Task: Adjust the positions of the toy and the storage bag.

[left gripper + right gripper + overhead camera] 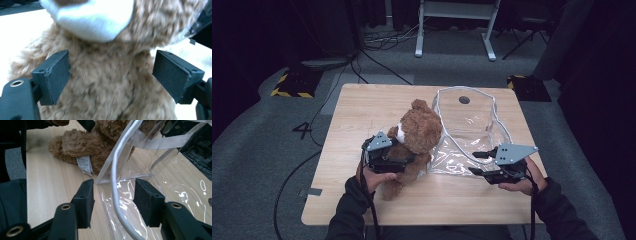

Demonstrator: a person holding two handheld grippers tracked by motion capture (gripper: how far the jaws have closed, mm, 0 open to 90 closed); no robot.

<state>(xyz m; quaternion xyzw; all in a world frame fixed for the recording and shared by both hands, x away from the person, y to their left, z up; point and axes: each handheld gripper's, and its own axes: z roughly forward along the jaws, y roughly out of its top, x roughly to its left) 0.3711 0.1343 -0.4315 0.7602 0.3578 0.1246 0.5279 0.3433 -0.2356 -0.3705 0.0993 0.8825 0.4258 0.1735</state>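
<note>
Clear plastic bag [469, 127] rim runs between the parted right hand-held gripper [113, 202] — left hand-held gripper [111, 75] gapes astride the teddy bear [414, 137].

Your high view looks forward and down from above your side of the wooden table [362, 107], taking in the whole top and the grey floor beyond it. Your left gripper view sits very close to the teddy bear [110, 82], facing its chest, with fur across most of the frame. Your right gripper view looks low along the tabletop [50, 185] toward the left, with the clear bag [140, 152] near. It shares the bear [80, 145] with your left gripper view, and the high view holds both bear [417, 135] and bag [467, 125].
</note>
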